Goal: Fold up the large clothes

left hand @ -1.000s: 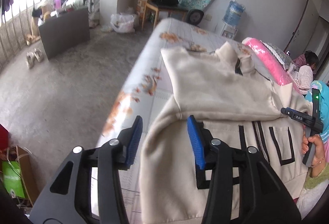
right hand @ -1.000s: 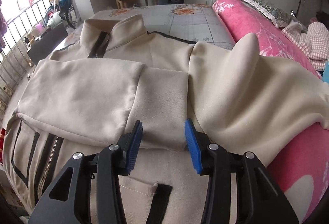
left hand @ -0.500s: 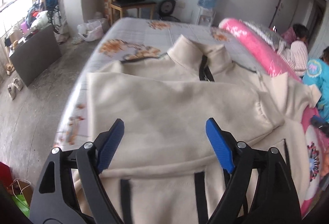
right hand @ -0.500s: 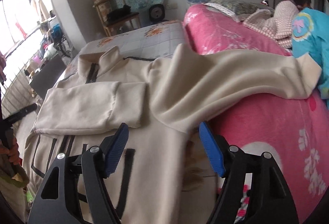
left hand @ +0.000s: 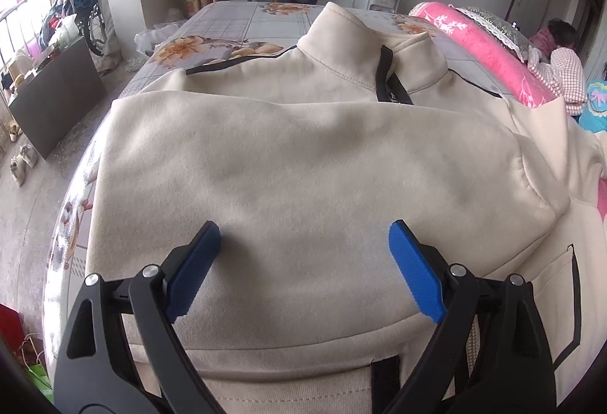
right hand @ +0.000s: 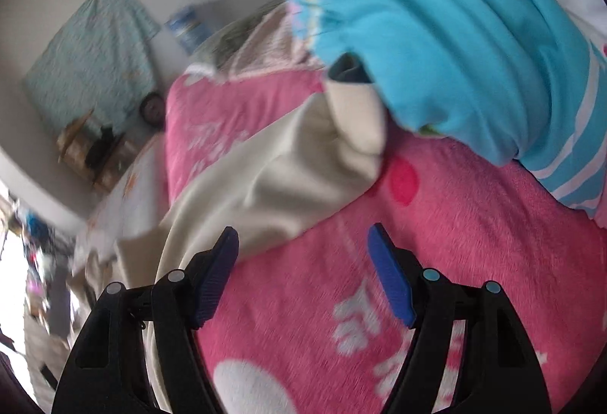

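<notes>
Left wrist view: cream jacket (left hand: pixel 303 163) flat on bed (left hand: pixel 242 23), collar at far end. One sleeve (left hand: pixel 326 194) now folded across chest; a second ago left gripper (left hand: pixel 303 262) was at jacket's side edge, now above sleeve. Jaws opening, nothing between blue pads, cloth released. First sleeve fold judged done.

Right wrist view (blurred): right gripper (right hand: pixel 303 273) swung off jacket body, now over pink blanket (right hand: pixel 436 262) beside jacket. Fingers spread, empty. Other sleeve (right hand: pixel 273 182) trails over blanket, cuff under blue garment (right hand: pixel 455 34). Likely next: fetch this sleeve.
</notes>
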Demonstrator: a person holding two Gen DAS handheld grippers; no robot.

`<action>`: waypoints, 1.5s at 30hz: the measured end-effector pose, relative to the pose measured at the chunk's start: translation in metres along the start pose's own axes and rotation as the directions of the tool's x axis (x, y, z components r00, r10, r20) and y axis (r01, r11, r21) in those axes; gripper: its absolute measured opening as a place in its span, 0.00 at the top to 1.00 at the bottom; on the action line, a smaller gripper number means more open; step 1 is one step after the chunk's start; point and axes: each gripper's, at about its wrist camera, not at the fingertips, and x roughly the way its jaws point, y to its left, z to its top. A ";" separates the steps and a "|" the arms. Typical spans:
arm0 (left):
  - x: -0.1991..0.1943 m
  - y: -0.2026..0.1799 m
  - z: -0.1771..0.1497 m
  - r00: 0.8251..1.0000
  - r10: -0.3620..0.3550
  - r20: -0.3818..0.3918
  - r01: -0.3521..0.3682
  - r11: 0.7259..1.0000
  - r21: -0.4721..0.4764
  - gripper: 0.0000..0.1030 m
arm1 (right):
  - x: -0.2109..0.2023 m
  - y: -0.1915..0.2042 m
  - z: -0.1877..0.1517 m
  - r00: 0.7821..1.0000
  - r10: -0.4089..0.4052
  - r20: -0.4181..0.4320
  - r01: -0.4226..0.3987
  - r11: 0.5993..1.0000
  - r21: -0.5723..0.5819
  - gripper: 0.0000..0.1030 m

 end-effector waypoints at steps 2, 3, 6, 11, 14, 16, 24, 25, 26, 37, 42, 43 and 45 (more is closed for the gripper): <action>0.000 -0.001 0.001 1.000 0.001 -0.001 -0.001 1.000 0.002 0.15 | 0.012 -0.007 0.007 0.999 -0.028 0.020 0.027 0.999 0.038 0.36; 0.001 -0.001 0.002 1.000 0.001 -0.002 -0.001 1.000 0.003 0.14 | 0.021 -0.008 0.010 0.998 -0.049 0.035 0.047 0.997 0.054 0.38; 0.001 -0.003 0.002 1.000 0.005 -0.003 -0.005 1.000 0.009 0.14 | 0.043 -0.008 0.016 0.987 -0.137 0.083 0.131 0.989 0.070 0.43; 0.000 -0.003 0.001 1.000 0.006 -0.003 -0.006 1.000 0.010 0.13 | 0.072 -0.004 0.026 0.952 -0.263 0.159 0.252 0.964 0.088 0.45; 0.001 -0.004 0.001 1.000 0.008 -0.004 -0.008 1.000 0.012 0.13 | 0.082 -0.014 0.033 0.947 -0.280 0.156 0.263 0.957 0.124 0.51; 0.002 -0.004 0.002 1.000 0.011 -0.005 -0.011 1.000 0.014 0.13 | 0.086 -0.018 0.037 0.948 -0.282 0.147 0.263 0.955 0.135 0.68; 0.002 -0.005 0.001 1.000 0.012 -0.005 -0.012 1.000 0.016 0.13 | 0.045 0.006 0.033 0.947 -0.219 0.235 0.212 0.976 0.055 0.90; 0.002 -0.004 0.001 1.000 0.011 -0.005 -0.011 1.000 0.015 0.13 | 0.034 0.013 0.034 0.949 -0.194 0.249 0.190 0.981 0.041 0.90; 0.002 -0.005 0.001 1.000 0.011 -0.005 -0.011 1.000 0.016 0.13 | 0.024 0.018 0.034 0.950 -0.171 0.260 0.169 0.985 0.031 0.90; -0.022 0.010 -0.002 0.996 -0.069 0.051 0.072 0.996 -0.049 0.47 | -0.105 0.130 0.050 0.914 0.117 0.388 -0.029 0.974 -0.224 0.90; -0.012 0.015 -0.001 0.996 -0.084 -0.026 0.082 0.995 -0.055 0.65 | -0.132 0.193 0.039 0.899 0.242 0.365 -0.105 0.928 -0.358 0.90; -0.013 0.015 0.000 0.996 -0.085 -0.033 0.083 0.995 -0.059 0.67 | -0.136 0.207 0.035 0.895 0.268 0.356 -0.124 0.917 -0.380 0.90; -0.015 0.022 0.002 0.991 -0.126 -0.044 0.120 0.987 -0.108 0.71 | -0.142 0.232 0.026 0.886 0.331 0.324 -0.181 0.891 -0.417 0.90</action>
